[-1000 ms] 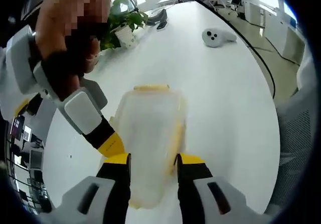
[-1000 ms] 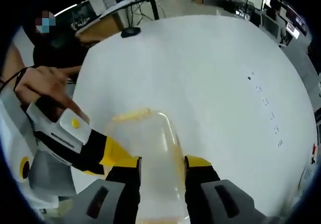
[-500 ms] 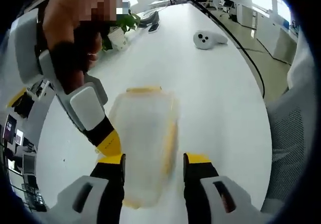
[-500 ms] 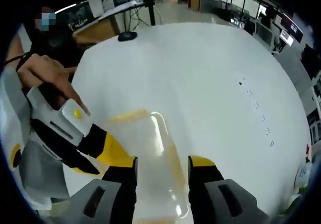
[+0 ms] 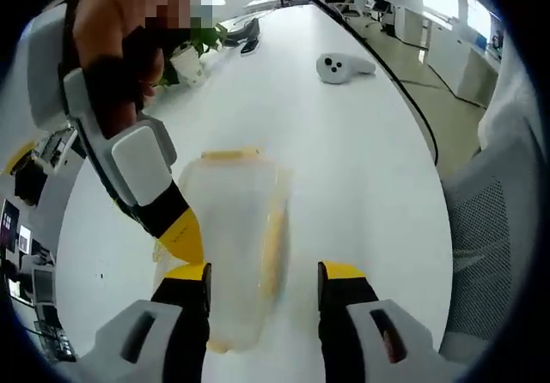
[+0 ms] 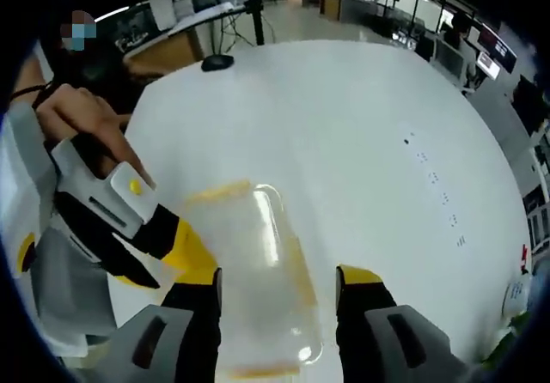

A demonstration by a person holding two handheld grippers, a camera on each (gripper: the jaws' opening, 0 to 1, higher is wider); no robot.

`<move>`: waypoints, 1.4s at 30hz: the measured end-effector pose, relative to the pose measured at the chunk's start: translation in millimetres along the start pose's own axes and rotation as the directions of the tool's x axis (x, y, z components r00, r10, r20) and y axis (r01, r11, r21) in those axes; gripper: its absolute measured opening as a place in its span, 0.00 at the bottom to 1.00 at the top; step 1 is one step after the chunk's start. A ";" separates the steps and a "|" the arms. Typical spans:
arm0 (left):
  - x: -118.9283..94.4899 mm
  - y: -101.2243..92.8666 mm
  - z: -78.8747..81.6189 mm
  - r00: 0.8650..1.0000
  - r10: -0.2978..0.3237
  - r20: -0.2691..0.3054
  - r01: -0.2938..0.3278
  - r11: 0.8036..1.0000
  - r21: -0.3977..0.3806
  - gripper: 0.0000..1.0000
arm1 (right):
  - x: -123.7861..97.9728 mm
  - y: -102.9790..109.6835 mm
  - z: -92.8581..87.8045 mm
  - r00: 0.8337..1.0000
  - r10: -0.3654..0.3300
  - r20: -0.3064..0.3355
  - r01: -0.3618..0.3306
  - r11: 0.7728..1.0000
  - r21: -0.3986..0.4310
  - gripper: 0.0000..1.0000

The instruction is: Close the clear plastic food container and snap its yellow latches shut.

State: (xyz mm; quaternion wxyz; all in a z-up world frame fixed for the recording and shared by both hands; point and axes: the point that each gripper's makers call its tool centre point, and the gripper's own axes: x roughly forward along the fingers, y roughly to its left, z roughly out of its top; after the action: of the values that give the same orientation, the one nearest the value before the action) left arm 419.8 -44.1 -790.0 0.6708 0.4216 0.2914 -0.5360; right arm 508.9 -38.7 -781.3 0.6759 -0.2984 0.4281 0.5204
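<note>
Lid looks down on the clear container [image 5: 230, 246], which sits on the white table [image 5: 361, 142] between both grippers. Left gripper [image 5: 262, 273] is spread, jaws either side of the container, apparently not touching. Right gripper [image 6: 277, 277] likewise spread, straddling it from the opposite side. Yellow latches [image 5: 229, 155] show at the far end and along one side [image 5: 273, 246]; blur makes it hard to tell whether they are snapped. Judged step: latching, mid to late. Next move calls for pressing any loose latch flat while the other gripper steadies the box. Around: a potted plant [image 5: 191, 52], a white controller [image 5: 341, 65], a cable, a chair at right. Each gripper crowds the other's approach.
</note>
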 end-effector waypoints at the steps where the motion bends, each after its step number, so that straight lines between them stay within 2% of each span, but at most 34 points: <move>1: -0.7 0.9 0.0 1.000 0.002 0.003 -0.002 1.000 -0.001 0.54 | -0.9 0.1 -1.2 1.000 0.000 -0.001 0.000 1.000 0.000 0.56; 3: -3.0 3.8 0.9 1.000 0.006 0.009 -0.006 1.000 0.001 0.57 | -2.7 3.1 -3.2 1.000 0.008 0.002 -0.008 1.000 0.008 0.59; 17: -7.9 21.6 -11.0 1.000 0.010 -0.011 -0.010 1.000 0.006 0.64 | -8.5 9.4 -23.6 0.999 0.006 -0.035 -0.007 1.000 -0.031 0.64; 29: -4.2 32.3 -31.9 0.999 0.006 -0.053 -0.007 1.000 -0.022 0.74 | -14.0 13.1 -33.6 0.999 -0.018 -0.039 0.016 0.999 -0.047 0.69; 42: -0.3 43.0 -36.7 0.998 0.019 -0.058 -0.021 0.999 -0.025 0.81 | -14.0 19.3 -44.7 0.999 -0.041 -0.033 0.039 0.997 -0.064 0.73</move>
State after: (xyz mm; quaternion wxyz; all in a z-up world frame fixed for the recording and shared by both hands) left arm 463.5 -8.7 -796.3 0.6728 0.4312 0.3135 -0.5130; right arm 477.1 -77.4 -788.4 0.6689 -0.3371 0.4168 0.5150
